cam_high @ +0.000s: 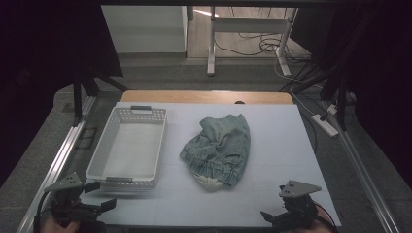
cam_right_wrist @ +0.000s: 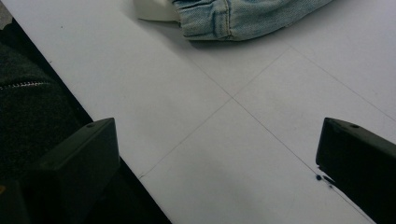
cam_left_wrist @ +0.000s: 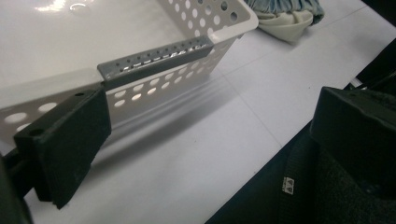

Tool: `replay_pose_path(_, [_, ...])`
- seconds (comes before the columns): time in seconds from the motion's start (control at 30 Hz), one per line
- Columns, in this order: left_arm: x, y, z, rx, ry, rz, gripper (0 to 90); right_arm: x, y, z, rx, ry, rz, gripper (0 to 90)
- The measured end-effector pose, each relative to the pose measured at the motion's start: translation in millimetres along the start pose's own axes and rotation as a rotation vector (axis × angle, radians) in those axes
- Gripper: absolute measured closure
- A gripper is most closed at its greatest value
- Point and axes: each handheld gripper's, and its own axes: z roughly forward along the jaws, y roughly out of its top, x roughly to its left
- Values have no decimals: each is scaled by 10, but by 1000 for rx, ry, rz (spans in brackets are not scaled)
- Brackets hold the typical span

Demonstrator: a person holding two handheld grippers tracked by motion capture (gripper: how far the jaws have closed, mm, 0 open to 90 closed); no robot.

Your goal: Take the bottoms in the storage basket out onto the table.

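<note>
A crumpled light-blue denim garment with a pale lining lies in the middle of the white table. Left of it stands an empty white perforated basket with grey handles. My left gripper is at the near left corner, just in front of the basket, open and holding nothing. In the left gripper view its jaws stand wide apart around, with the basket's near wall and handle close ahead and the garment beyond. My right gripper is open at the near right edge. The right gripper view has the denim at the top.
The white table top has a wooden strip along its far edge and metal rails along both sides. Desk legs and cables lie on the floor behind. The person's dark clothing borders the near edge.
</note>
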Motion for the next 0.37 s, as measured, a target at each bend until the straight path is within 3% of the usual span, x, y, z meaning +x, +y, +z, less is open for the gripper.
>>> replay_pose_path(0.1, [-7,-9,0,24,10,7,0,2,2,-2,4,0,1,0])
replay_pose_path(0.37, [1,-13,-2,27,5,0,0,7,2,6,7,-3,2,0])
